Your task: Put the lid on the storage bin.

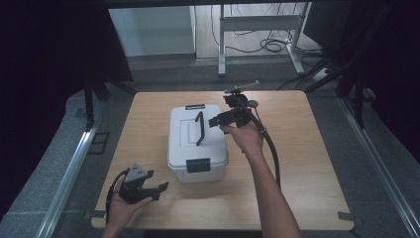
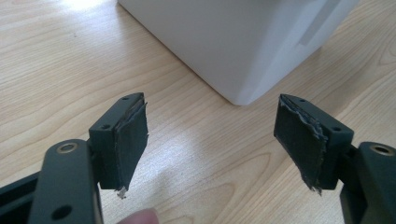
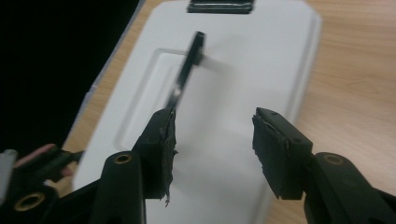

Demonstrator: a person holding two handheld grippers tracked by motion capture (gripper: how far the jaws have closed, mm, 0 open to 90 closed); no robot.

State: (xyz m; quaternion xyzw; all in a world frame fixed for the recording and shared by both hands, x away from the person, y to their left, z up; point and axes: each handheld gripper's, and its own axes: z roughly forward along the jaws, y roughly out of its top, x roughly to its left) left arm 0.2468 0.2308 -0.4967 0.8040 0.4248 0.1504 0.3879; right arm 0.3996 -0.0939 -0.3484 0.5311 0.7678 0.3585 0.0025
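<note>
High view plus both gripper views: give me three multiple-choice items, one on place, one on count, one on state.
1. Where does the left hand-held gripper sit?
A. Near the table's front edge, left of the white box
B. On top of the box lid
C. At the table's far right corner

2. How many black latches show on the white box?
A. None
B. Two
C. Four

3. What state are the right hand-held gripper's jaws in?
A. Shut on the black handle
B. Open, over the lid
C. Shut on a latch

Answers:
1 A: the high view shows it low at the left, beside the box on the wooden table.
2 B: one latch on the near side, one latch on the far side.
3 B: the right gripper view shows a wide gap between the pads, with the handle ahead, not gripped.
</note>
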